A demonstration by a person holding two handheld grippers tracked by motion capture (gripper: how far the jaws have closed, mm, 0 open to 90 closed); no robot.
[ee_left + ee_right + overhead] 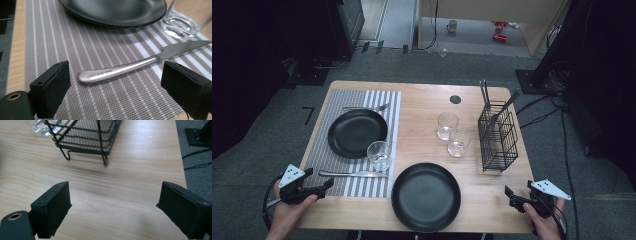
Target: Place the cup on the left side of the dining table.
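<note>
Seen from above: a wooden desk (pixel 422 102) half laid for a meal. Striped placemat (pixel 357 145) taken as the landmark. On the placemat, a black plate (pixel 357 132), with a fork (pixel 367 108) beyond it and a drinking glass (pixel 379 154) at its near right edge. Along the placemat's near edge lay a knife (pixel 354 174), handle pointing left, presumably set there as the place setting's cutlery and easy to reach from the near side.

Left gripper (pixel 324 186) hovered just off the placemat's near left corner, jaws spread wide and empty, aimed along the knife (pixel 130 66); handle end lay between the spread jaws, untouched, as if lined up for a pinch.

Right of the placemat: a second black plate (pixel 426 196) on bare wood, two more glasses (pixel 453 134), and a wire cutlery rack (pixel 498 137) holding what looked like utensils, hard to identify at that size.

Right gripper (pixel 511 196) well right of the placemat, near the rack's near end, jaws spread, nothing between them, bare wood below.
</note>
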